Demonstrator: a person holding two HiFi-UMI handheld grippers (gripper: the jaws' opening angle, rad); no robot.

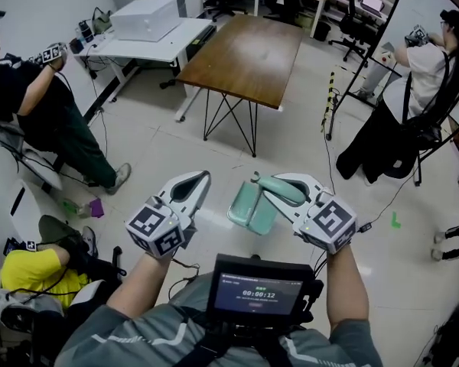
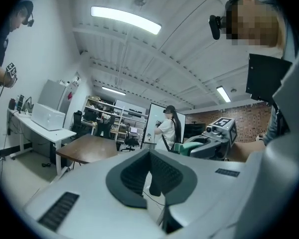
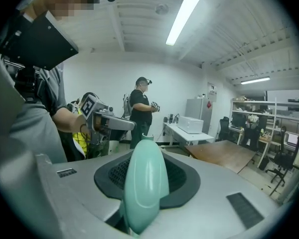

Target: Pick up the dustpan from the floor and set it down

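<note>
My right gripper (image 1: 262, 182) is shut on the handle (image 1: 281, 189) of a mint-green dustpan (image 1: 249, 206). The pan hangs off the floor, in front of my chest, between the two grippers. In the right gripper view the handle (image 3: 145, 188) stands between the dark pads (image 3: 182, 176) and reaches past the tips of the right gripper (image 3: 147, 156). My left gripper (image 1: 204, 177) is just left of the pan, apart from it, with its tips together and nothing in them. The left gripper (image 2: 149, 154) points level, and its view shows the right gripper (image 2: 212, 142) with the green handle.
A brown wooden table (image 1: 249, 56) on thin black legs stands ahead, with a white desk (image 1: 149, 44) bearing a white box to its left. People sit at the left (image 1: 53, 121) and lower left (image 1: 23, 270); another stands at the right (image 1: 421, 90). Small green and purple items (image 1: 83, 207) lie on the floor.
</note>
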